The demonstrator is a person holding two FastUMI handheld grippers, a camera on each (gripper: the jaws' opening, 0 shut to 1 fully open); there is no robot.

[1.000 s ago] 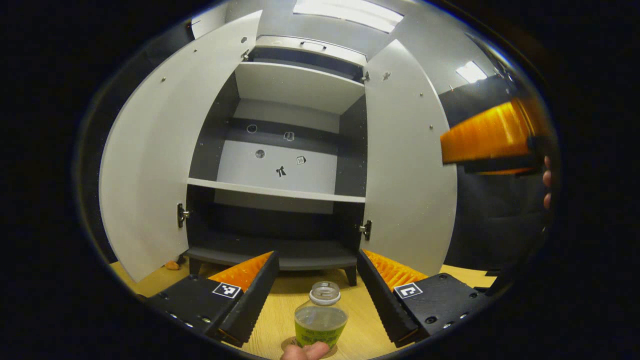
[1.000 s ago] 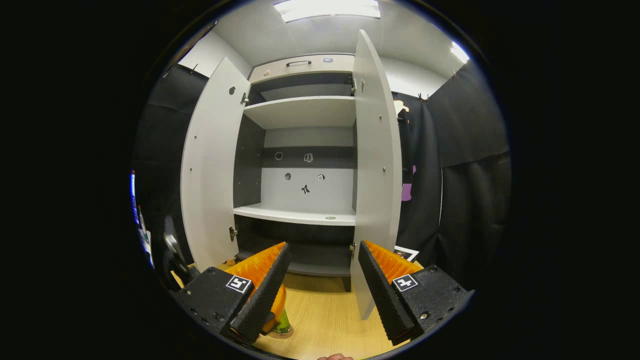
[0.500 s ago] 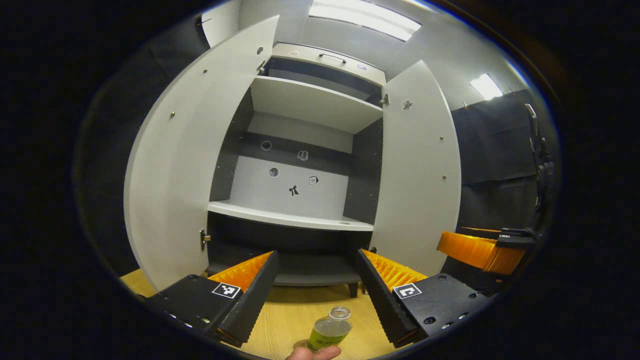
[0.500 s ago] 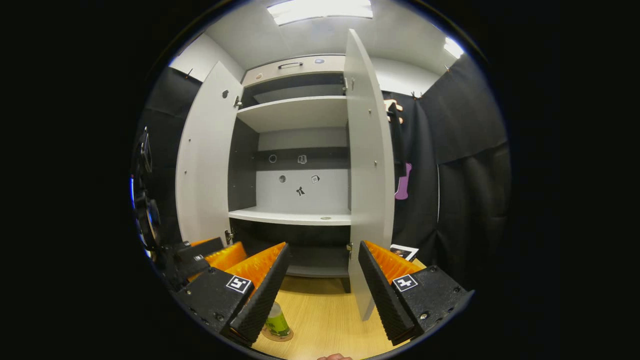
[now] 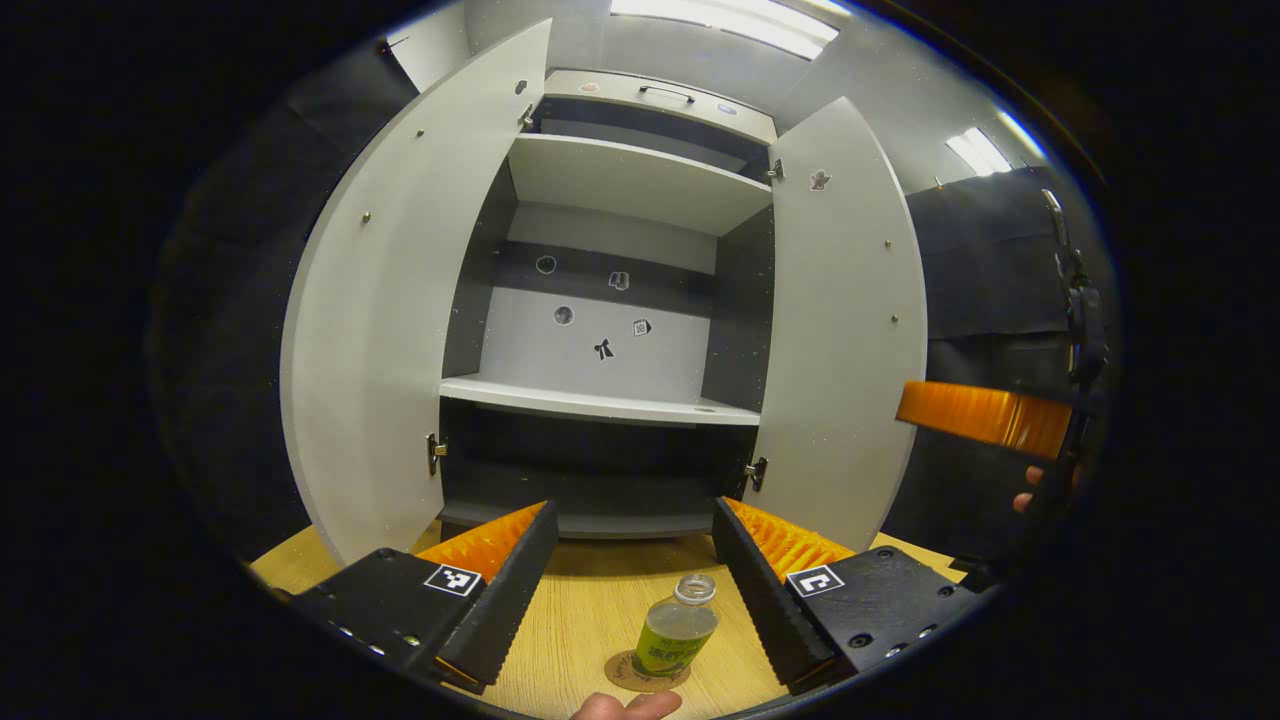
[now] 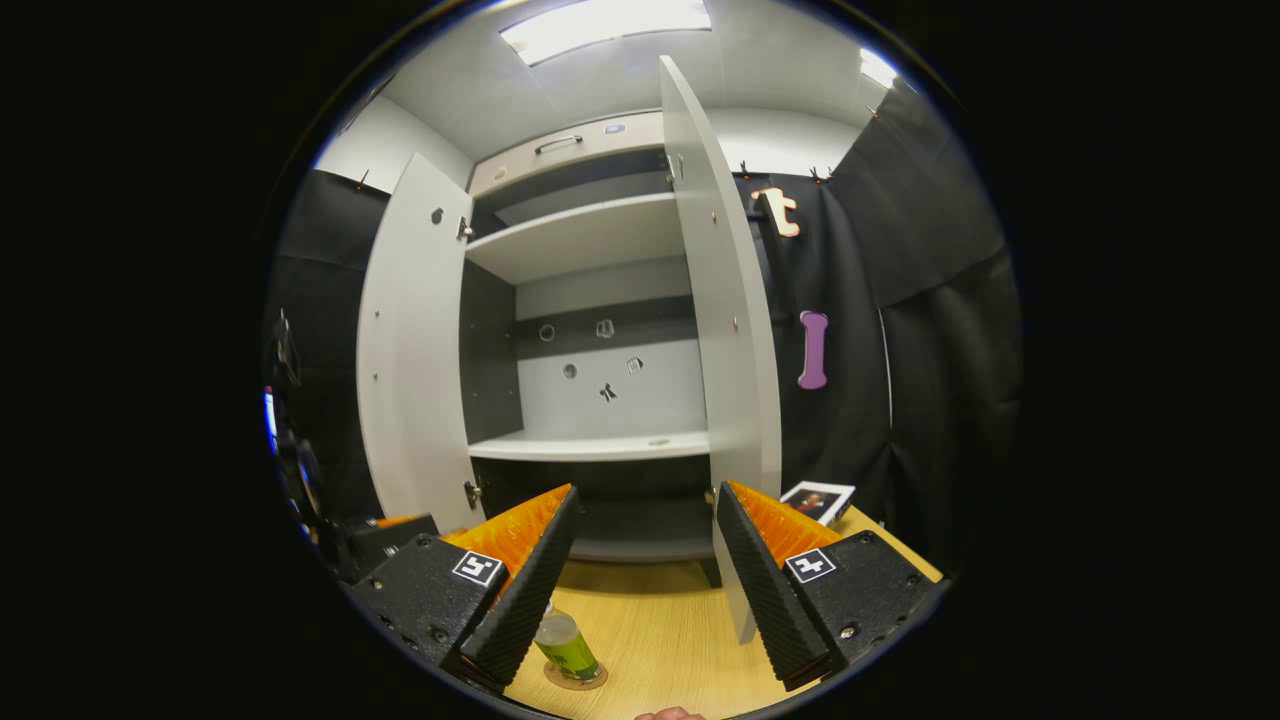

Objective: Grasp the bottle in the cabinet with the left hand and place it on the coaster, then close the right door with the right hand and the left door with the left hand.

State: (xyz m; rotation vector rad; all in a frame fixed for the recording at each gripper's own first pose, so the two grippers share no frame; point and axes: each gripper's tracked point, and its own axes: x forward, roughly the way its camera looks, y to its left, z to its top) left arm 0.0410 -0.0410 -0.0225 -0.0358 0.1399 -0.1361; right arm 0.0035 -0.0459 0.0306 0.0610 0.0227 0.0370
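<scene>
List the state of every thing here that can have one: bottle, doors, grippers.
bottle: upright on the coaster, released, no cap visible
left door: open
right door: open
left gripper: open, empty
right gripper: open, empty
cabinet: shelves bare

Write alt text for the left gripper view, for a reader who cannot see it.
A small clear bottle with a green label stands on a round brown coaster on the pale wooden tabletop, between the open left gripper fingers. Behind it, a grey cabinet stands with both doors open; the right gripper shows at the right edge.
</scene>
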